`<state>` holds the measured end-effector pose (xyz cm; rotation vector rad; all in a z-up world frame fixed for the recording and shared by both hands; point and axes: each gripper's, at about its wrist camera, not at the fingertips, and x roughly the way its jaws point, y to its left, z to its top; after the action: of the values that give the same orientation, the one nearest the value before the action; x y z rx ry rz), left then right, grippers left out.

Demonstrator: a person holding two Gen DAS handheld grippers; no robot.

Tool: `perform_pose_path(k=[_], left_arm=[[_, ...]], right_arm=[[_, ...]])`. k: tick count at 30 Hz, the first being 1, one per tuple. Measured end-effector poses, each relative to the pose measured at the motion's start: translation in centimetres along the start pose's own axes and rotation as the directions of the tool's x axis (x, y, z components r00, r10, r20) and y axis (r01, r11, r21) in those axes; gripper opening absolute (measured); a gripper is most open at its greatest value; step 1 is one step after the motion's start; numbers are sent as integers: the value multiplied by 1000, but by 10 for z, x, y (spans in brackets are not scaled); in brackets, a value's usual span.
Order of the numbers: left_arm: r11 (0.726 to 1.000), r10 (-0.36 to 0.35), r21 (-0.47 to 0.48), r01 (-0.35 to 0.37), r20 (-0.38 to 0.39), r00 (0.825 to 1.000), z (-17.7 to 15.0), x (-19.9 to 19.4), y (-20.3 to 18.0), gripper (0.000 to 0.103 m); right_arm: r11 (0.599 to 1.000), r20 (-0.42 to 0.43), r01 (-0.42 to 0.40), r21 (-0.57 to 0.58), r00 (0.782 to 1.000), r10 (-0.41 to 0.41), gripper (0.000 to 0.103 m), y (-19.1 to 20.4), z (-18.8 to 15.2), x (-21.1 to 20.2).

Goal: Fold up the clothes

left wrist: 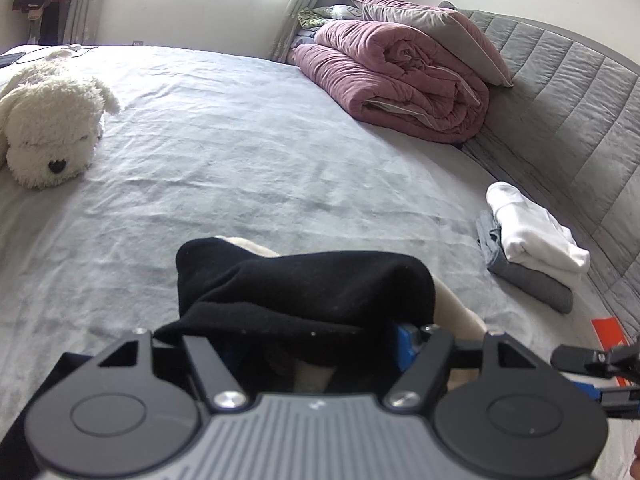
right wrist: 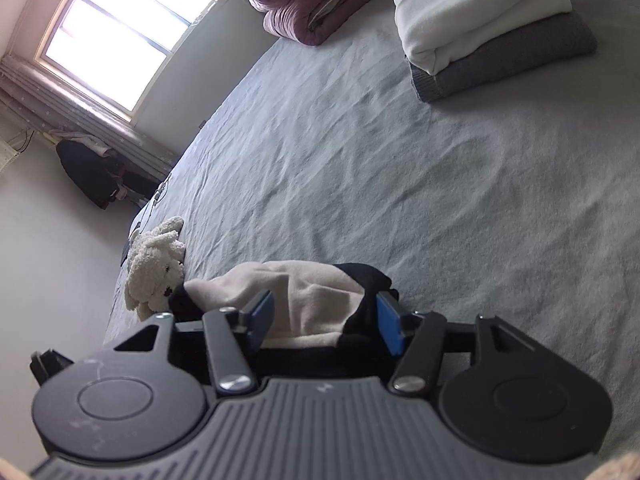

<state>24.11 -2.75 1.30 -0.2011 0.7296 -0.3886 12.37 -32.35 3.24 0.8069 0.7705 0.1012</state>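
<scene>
Black-and-cream garment (right wrist: 312, 312) between parted right gripper (right wrist: 326, 320) pads, perhaps untouched, grey bed (right wrist: 440, 200)

1. Left gripper (left wrist: 308, 344): fingertips buried under the black and cream garment (left wrist: 304, 280); only one blue pad (left wrist: 406, 346) peeking out, so impossible to tell whether pressing on the cloth.
2. Right gripper (right wrist: 326, 318): far edge of the garment (right wrist: 308, 308) masking the lower pads; contact unclear.
3. Grey folded garment (left wrist: 528, 280): mostly covered by the white one (left wrist: 532, 232) on top.
4. Orange thing (left wrist: 610, 330): cut off at the picture's right edge, unidentifiable.
5. Dark clothes by the window (right wrist: 94, 176): too small and dim to make out.
</scene>
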Motion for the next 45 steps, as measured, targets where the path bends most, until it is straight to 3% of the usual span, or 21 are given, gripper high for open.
perform_pose_path(k=[10,21,27,34,36,39,43,45], left_arm=[[992,111,66,-110,-10,994,26,27,-7,77],[977,153,150,-151,-3,988,13,-21,-9,82],[984,134,118,-132,-8,991,-5,-59,9,83],[984,146,107,-141,-41,988,-27,-74,22,83],[987,136,98,-130,-55,989,-32,-72,25,80],[994,98,51,-93,-110,989,-40,-63,30,63],[996,90,34,-86,-151,984,-54,-56,23,24],[993,110,59,-103,-143,984,-59,-58,16,15]], right_arm=[[984,-77,-23,-177,997,9,61,30,-22,10],[972,-105,-25,-235,994,0,63,42,-37,20],[962,-116,-50,-268,993,20,63,51,-46,13],[948,-115,-69,-311,993,34,63,66,-61,8],[945,-120,-81,-318,992,44,63,69,-63,6],[942,-140,-111,-317,988,69,63,70,-65,3],[930,-157,-112,-349,986,60,63,73,-71,5],[929,-164,-101,-357,985,44,63,72,-74,10]])
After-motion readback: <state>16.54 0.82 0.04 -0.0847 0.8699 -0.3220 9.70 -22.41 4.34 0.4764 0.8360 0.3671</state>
